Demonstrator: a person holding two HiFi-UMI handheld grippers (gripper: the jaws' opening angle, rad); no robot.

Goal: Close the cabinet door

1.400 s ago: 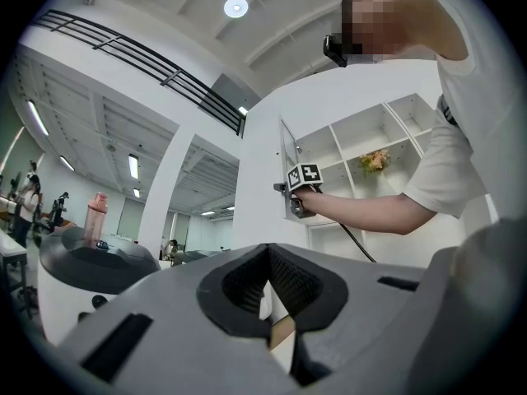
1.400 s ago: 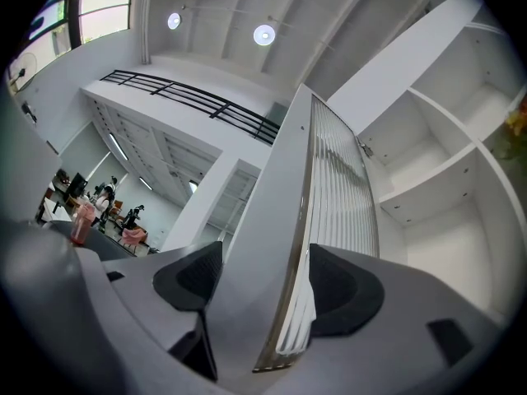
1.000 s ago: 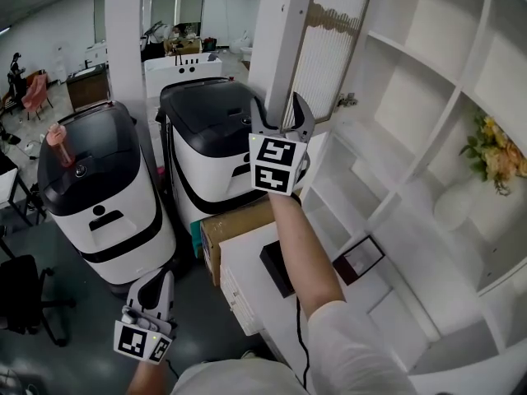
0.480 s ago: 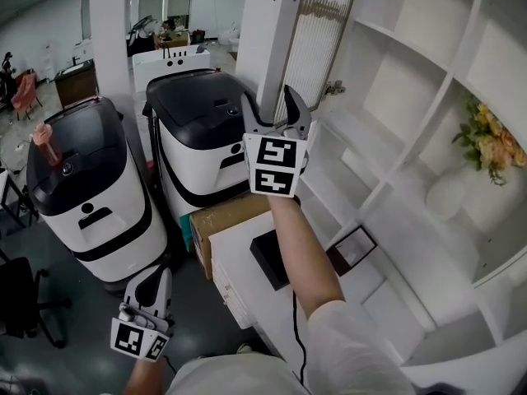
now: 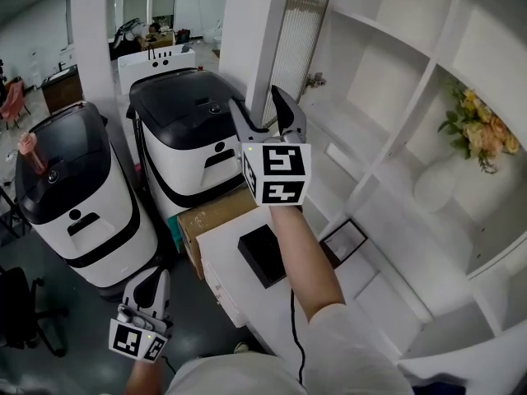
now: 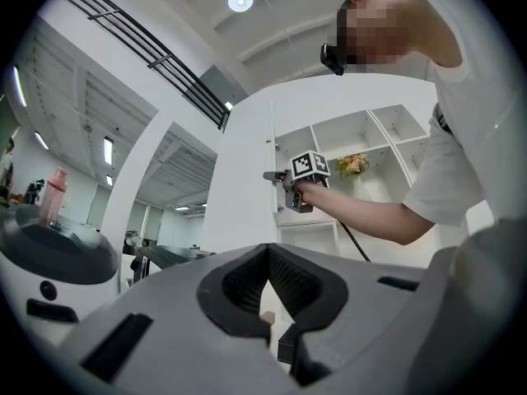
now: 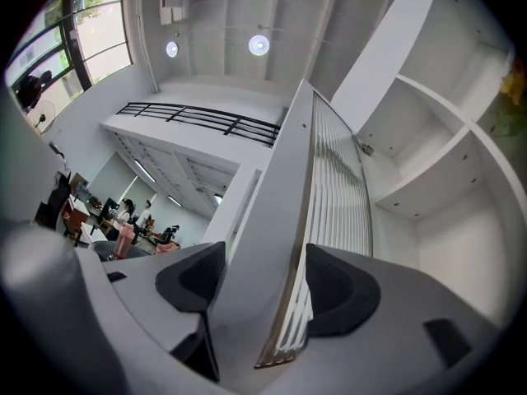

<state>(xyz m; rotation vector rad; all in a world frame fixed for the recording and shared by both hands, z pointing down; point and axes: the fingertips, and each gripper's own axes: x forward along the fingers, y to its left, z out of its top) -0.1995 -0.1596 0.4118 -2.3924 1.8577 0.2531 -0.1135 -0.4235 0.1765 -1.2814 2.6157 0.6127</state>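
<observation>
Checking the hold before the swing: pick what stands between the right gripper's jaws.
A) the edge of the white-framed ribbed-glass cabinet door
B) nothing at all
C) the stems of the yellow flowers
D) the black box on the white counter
A: in the right gripper view, the right gripper has one jaw on each side of the edge of the white-framed ribbed-glass cabinet door.

The white cabinet point(image 5: 428, 97) carries a white vase point(image 5: 436, 186) of flowers point(image 5: 478, 126) in a right-hand compartment, and a framed picture point(image 5: 344, 241) rests on a low shelf. A black box point(image 5: 262, 255) lies on the white counter point(image 5: 224, 249). Two white-and-black machines point(image 5: 78, 220) stand on the grey floor point(image 5: 49, 311).
</observation>
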